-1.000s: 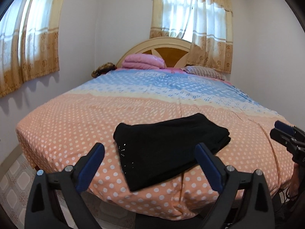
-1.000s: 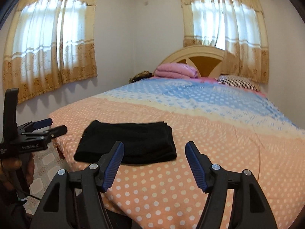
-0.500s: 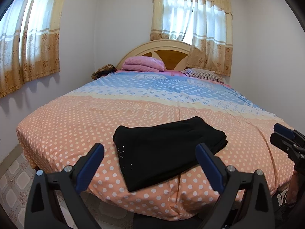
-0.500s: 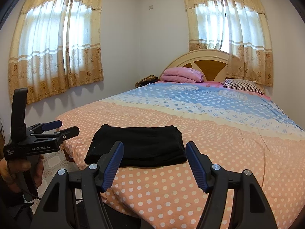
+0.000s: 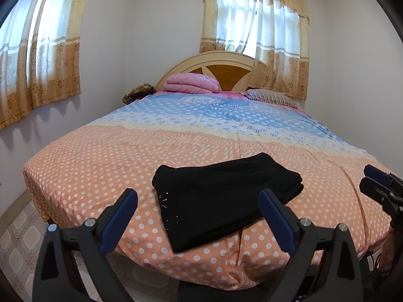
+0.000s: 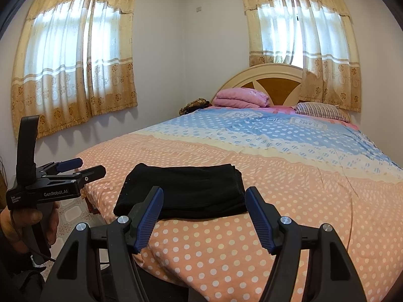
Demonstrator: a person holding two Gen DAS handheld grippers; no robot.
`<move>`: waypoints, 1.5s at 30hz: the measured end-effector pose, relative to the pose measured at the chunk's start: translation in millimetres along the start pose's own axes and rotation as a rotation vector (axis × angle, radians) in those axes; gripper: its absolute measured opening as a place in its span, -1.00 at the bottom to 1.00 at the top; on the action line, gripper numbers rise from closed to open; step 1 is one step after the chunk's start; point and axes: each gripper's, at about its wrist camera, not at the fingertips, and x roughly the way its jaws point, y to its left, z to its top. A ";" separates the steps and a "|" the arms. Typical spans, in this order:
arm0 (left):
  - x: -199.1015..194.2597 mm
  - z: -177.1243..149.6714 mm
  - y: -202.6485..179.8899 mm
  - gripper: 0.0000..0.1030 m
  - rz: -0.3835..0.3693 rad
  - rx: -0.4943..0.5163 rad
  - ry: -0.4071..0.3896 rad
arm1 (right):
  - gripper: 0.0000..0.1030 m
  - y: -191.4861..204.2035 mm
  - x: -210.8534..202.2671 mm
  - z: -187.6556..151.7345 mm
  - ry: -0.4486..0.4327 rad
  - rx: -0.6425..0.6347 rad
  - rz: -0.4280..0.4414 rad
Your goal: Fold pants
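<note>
Black pants (image 5: 224,196) folded flat, layered, near bed (image 5: 100,166) edge; maybe sequins. My left gripper (image 5: 199,207), right gripper (image 6: 204,206) both spread, holding nothing.

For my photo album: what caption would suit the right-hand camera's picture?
Folded black pants lie near the foot of a polka-dot bed, both grippers, right and left, open and clear.

Pants (image 5: 221,198) matt black cloth; bedspread (image 5: 126,161) smooth dotted cloth; headboard (image 6: 274,85) glossy wood.
</note>
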 end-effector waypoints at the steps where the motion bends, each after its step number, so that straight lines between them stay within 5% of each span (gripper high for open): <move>1: 0.2 0.0 -0.4 0.93 0.000 0.002 0.002 | 0.34 -0.4 0.2 0.0 0.001 0.003 0.001; 45: 5.9 -0.1 1.0 1.00 0.022 0.035 0.026 | 0.34 2.4 4.8 -7.0 -0.006 0.009 -0.005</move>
